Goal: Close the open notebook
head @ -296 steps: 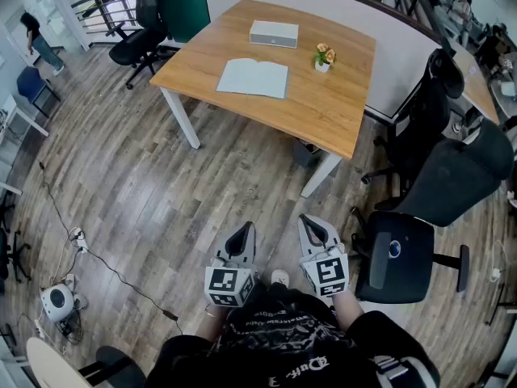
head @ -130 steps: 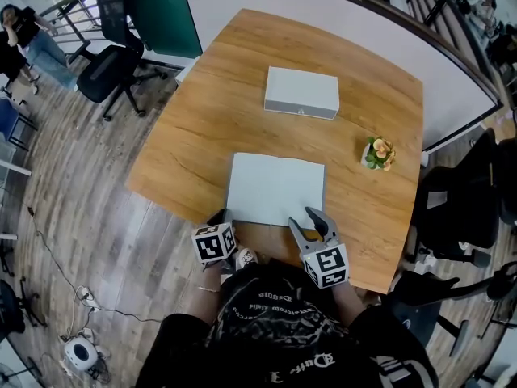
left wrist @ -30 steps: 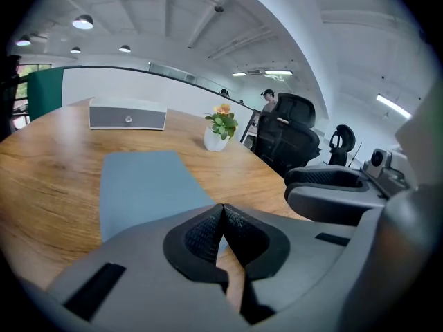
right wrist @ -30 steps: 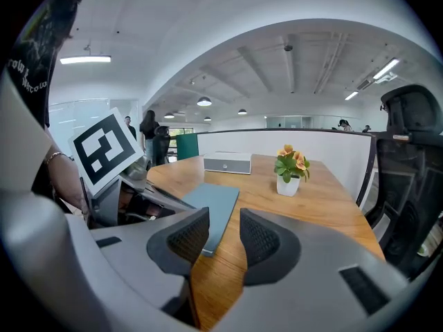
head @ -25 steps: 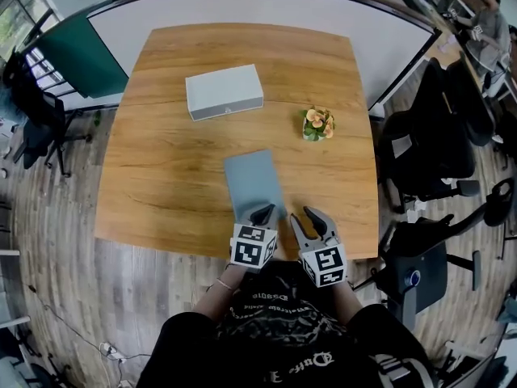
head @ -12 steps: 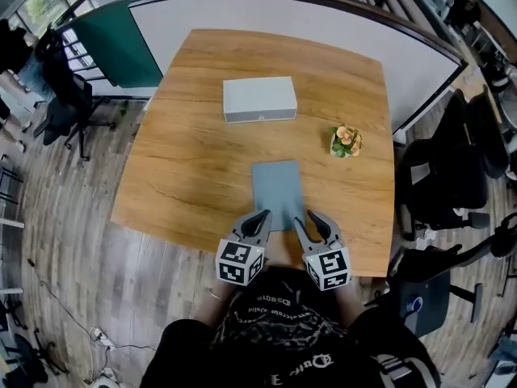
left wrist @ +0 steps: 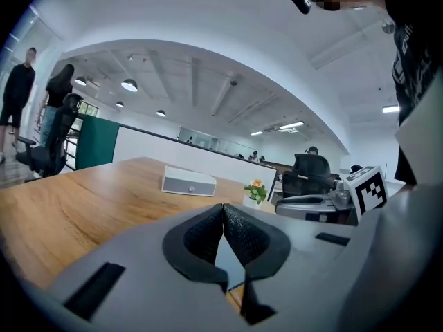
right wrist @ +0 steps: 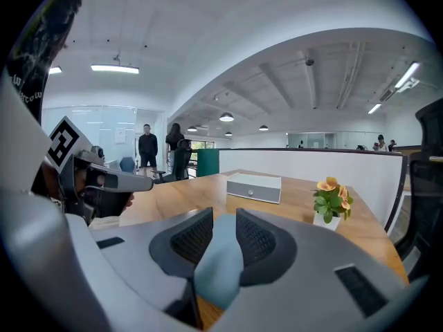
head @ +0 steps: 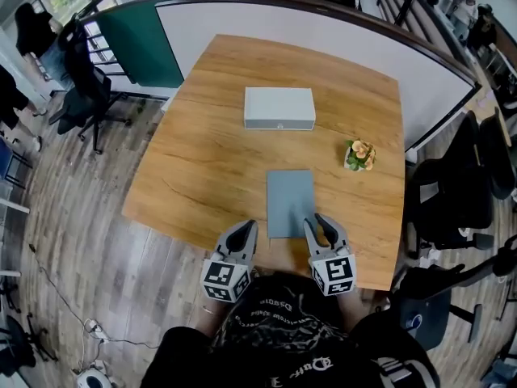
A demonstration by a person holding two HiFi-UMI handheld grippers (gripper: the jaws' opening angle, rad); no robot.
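The grey-blue notebook (head: 289, 204) lay closed and flat on the wooden table (head: 202, 160), near its front edge. A white box (head: 279, 107) stood at its 12 o'clock and a small flower pot (head: 359, 155) at its 2 o'clock. The left gripper (head: 245, 227), at the notebook's 7 o'clock, had its jaws together and held nothing. The right gripper (head: 323, 223), at 5 o'clock, had jaws narrowly apart. They had just been closing and gripped nothing.

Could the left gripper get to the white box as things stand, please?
Probably yes: bare tabletop lies between the left gripper and the white box; the closed notebook lies beside that path.
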